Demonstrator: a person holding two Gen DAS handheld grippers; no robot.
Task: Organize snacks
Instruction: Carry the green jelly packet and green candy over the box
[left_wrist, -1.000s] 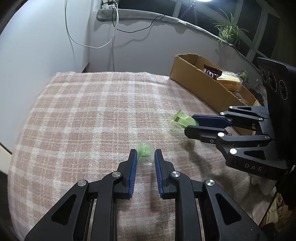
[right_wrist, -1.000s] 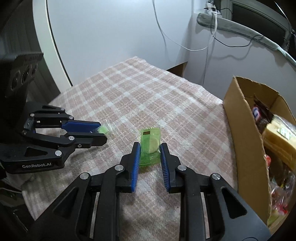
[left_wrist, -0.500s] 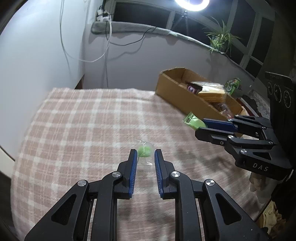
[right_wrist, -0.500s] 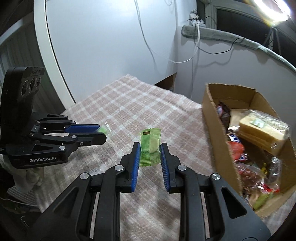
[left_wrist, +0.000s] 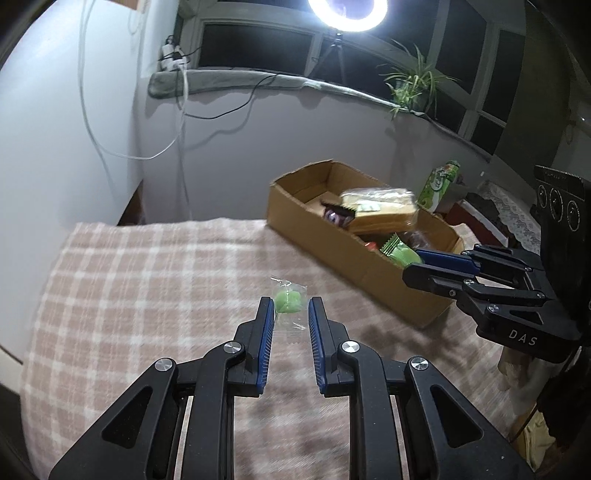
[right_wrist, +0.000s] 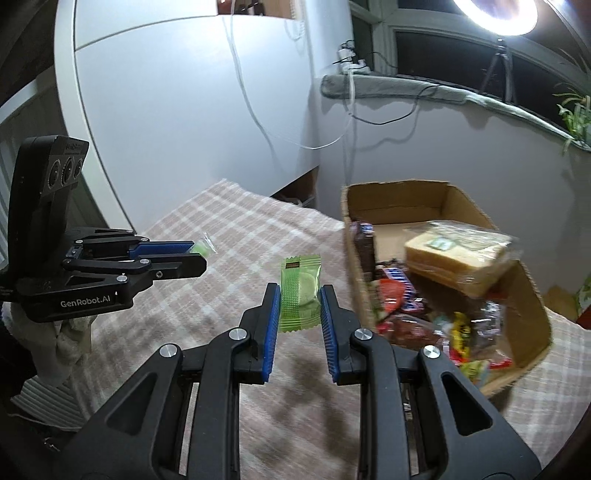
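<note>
Two snacks held aloft, one per gripper
A clear-wrapped green candy is pinched by the left gripper; a green packet is clamped by the right gripper, lower centre; one cardboard box is seen right.

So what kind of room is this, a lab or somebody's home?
Most likely a home room set up for filming: a checked blanket covers the surface, a plant sits on the window ledge, and a ring light stands by the dark window.

Home room; checked blanket, windowsill plant, ring light
</note>
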